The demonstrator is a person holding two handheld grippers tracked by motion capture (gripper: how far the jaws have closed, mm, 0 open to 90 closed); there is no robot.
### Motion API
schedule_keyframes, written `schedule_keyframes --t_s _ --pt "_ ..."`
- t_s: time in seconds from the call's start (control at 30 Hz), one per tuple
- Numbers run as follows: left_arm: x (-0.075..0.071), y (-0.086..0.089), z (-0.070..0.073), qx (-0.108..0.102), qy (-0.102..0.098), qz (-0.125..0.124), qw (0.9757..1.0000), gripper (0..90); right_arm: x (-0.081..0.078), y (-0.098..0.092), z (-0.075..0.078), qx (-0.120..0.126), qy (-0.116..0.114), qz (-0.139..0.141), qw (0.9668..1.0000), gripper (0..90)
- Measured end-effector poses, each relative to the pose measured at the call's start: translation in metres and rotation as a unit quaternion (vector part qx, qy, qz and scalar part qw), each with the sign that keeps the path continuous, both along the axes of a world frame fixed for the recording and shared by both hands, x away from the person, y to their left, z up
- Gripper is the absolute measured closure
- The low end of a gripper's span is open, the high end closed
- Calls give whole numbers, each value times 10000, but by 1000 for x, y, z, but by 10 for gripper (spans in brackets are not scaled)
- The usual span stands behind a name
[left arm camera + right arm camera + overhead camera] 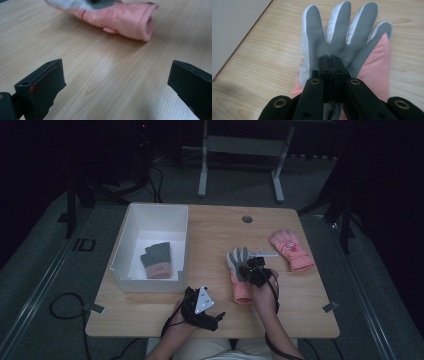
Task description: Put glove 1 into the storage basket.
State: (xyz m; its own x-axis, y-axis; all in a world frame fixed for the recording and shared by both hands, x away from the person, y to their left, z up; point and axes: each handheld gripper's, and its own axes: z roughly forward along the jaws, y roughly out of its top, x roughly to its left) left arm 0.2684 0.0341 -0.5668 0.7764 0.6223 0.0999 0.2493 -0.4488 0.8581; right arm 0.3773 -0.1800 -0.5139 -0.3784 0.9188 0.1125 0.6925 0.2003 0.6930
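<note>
The right gripper (331,60), jaws pinched together on the palm of the grey-and-pink glove (352,37) lying flat on the tabletop (215,227), works beside the left gripper (117,82), whose jaws stand wide over bare wood near the glove's cuff.

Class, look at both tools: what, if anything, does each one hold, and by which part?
The right tool is shut on the grey-palmed pink fabric glove, pinching the palm fabric below the fingers. The left tool stands open above the wooden table, holding nothing.
</note>
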Motion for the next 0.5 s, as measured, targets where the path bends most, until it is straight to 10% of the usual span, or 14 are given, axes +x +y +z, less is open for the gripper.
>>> schedule_keyframes --t_s 0.5 --pt "1 2 0 49 29 -31 10000 5 12 16 -27 -62 236 69 9997 856"
